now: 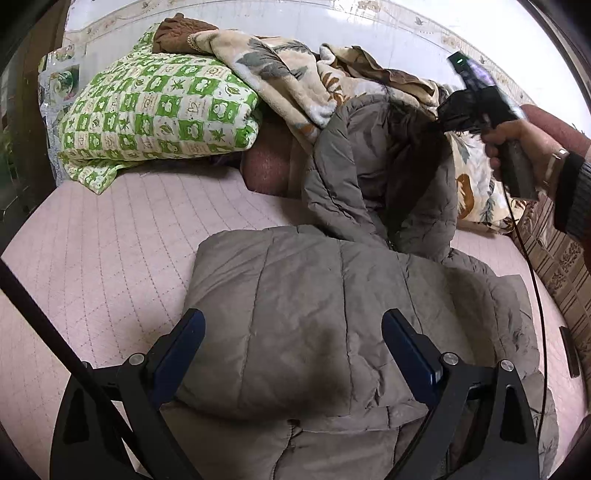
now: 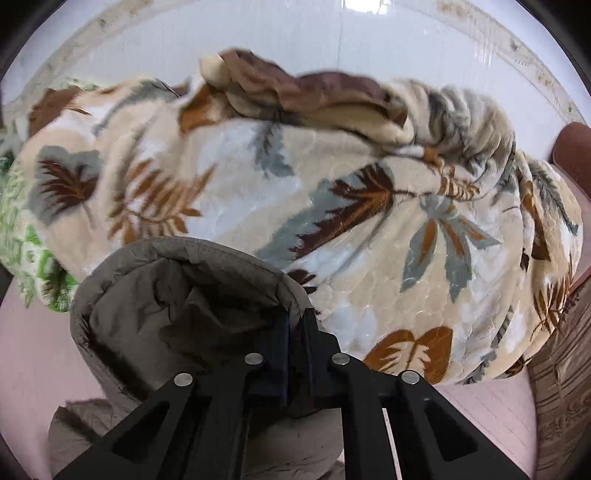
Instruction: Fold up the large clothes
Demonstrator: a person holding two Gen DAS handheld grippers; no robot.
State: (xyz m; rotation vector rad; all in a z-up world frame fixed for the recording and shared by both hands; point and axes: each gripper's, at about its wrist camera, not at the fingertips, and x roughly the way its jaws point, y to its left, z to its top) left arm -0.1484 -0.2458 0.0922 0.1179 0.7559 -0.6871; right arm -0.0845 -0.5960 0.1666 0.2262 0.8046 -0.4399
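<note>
Right gripper [image 2: 294, 328]: fingers [image 2: 282, 343] pressed together, pinching the rim of the grey puffer jacket [image 1: 314, 314] near its collar. The pinched rim [image 2: 192, 254] stands up in an arc above the rest of the jacket, dark lining showing inside it.

Left gripper [image 1: 291, 332]: fingers [image 1: 406, 347] spread wide, one to each side of the jacket's folded lower part, hanging over it. Nothing between the pads; whether the tips brush the fabric I cannot tell.

Jacket: lies on the pink quilted mattress [image 1: 110, 236], lower part flat and doubled over, upper part raised toward the right gripper.

Person's right hand [image 1: 513, 144]: wrapped round the right gripper's handle, above and to the right of the jacket's raised part; a black cable [image 1: 532, 273] drops from it past the jacket's right edge.

Behind the jacket: a cream fleece blanket with brown and grey leaves [image 2: 332, 206], heaped, touching the raised collar.

Left of the blanket, beyond the jacket: a folded green-and-white checked quilt [image 1: 155, 107], a brown cloth [image 1: 177, 33] on top.
</note>
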